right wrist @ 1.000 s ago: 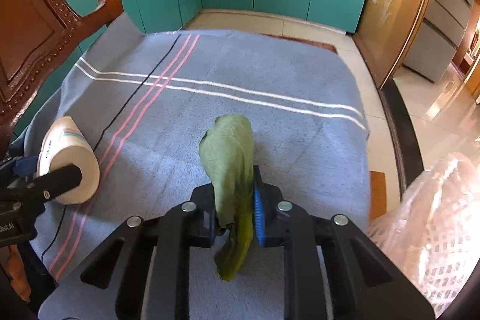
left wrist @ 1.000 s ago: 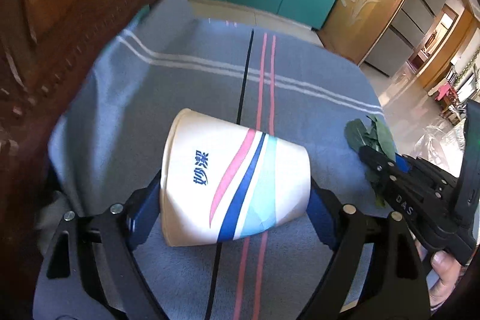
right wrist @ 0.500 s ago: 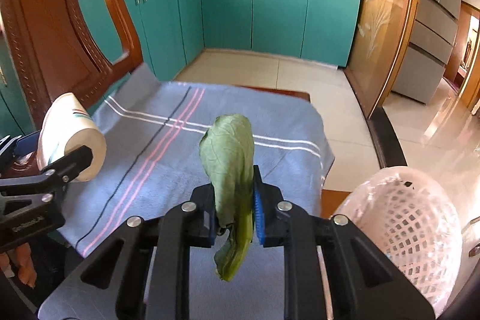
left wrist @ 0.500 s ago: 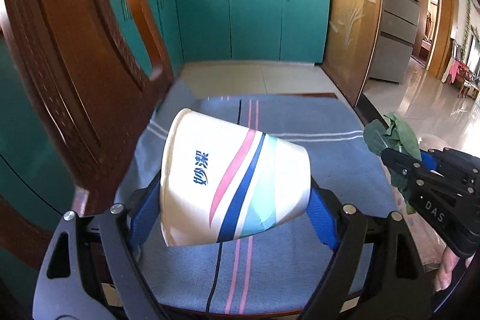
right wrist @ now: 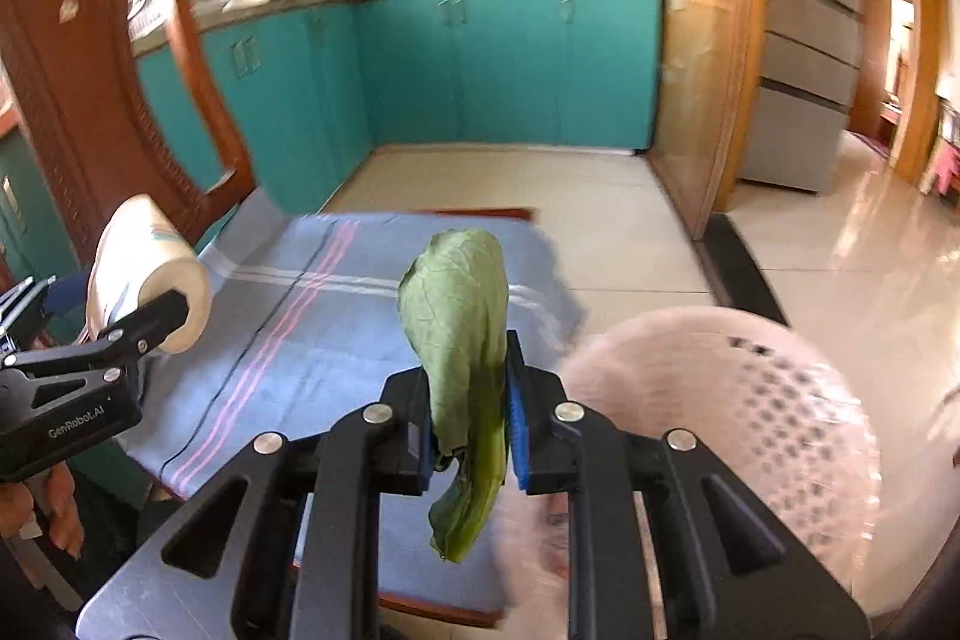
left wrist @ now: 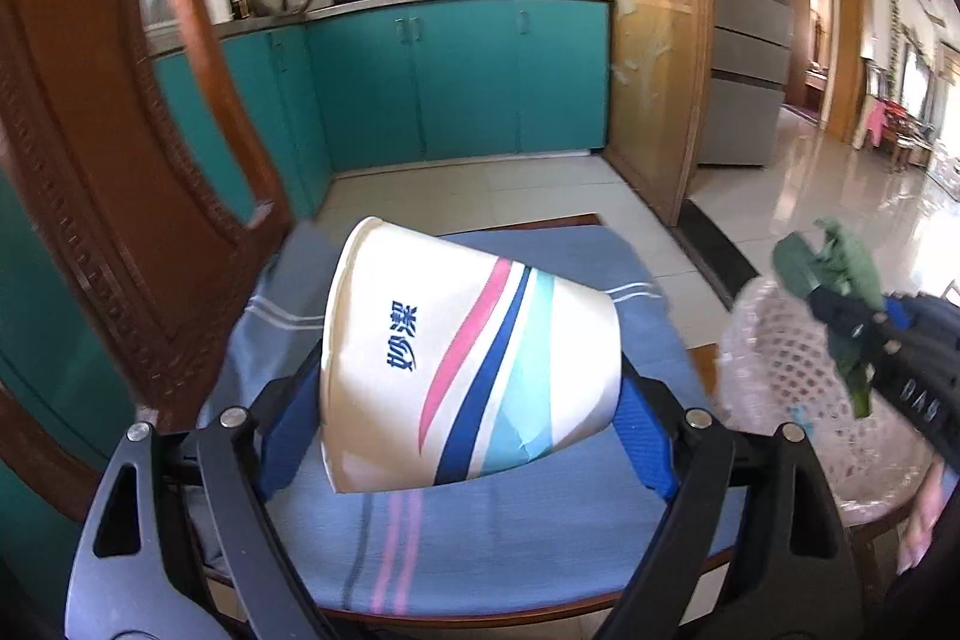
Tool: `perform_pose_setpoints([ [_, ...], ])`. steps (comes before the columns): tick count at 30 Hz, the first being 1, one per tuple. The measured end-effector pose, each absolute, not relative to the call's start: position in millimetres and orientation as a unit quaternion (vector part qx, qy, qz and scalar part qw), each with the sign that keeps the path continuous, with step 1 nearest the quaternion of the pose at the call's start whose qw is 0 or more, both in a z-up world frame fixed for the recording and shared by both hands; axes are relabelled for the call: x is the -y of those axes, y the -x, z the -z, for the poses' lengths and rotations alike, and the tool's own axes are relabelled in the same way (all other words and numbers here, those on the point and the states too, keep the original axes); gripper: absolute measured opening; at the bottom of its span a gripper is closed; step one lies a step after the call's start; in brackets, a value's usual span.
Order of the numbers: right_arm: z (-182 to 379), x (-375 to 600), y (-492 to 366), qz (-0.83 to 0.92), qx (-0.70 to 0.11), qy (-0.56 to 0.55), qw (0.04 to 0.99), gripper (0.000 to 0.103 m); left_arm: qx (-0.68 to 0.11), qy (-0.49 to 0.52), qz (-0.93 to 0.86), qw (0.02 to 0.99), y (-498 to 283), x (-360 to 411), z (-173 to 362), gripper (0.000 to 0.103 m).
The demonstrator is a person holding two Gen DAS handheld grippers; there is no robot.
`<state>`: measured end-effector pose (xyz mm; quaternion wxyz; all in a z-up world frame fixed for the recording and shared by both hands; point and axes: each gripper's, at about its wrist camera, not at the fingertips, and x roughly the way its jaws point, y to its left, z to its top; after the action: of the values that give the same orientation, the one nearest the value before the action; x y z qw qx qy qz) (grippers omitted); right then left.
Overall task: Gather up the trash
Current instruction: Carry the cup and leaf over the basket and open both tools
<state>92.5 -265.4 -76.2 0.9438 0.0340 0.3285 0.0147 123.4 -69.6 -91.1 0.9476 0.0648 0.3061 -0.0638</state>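
**Cup and leaf held above the table, basket off to the right**

The left tongs (left wrist: 471, 436) clamp a paper cup (left wrist: 468, 370) lying on its side, rim to their left and base to their right, clear above the blue striped cloth (left wrist: 540, 532) on the table. The grip is wide across thin paper, so I judge it wants steady pressure without crushing, and the cup carried rightward to the basket. The right tongs (right wrist: 468, 430) are pinched nearly closed on a green leaf (right wrist: 459, 340) that stands up between the pads, its limp stem dangling below them. The pink mesh basket (right wrist: 750, 400) sits just to their right and lower; the leaf is best brought over its open mouth before letting go, since it may cling to a pad.
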Motion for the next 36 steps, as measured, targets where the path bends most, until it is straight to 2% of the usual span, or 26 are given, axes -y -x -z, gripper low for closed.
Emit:
perform_pose_setpoints([
  [10, 71.1, 362.6, -34.1, 0.091, -0.304, -0.078, 0.945, 0.020, -0.294, -0.099, 0.169, 0.936, -111.7, 168.8, 89.6, 0.086],
  [21, 88.5, 411.8, 0.4, 0.143, -0.305, -0.110, 0.935, 0.020, -0.340, -0.137, 0.262, 0.893, -108.7, 278.8, 127.0, 0.086],
  [36, 112.5, 429.3, 5.2, 0.153, -0.322, -0.134, 0.925, 0.020, -0.390, -0.160, 0.291, 0.859, -116.5, 325.9, 170.2, 0.086],
])
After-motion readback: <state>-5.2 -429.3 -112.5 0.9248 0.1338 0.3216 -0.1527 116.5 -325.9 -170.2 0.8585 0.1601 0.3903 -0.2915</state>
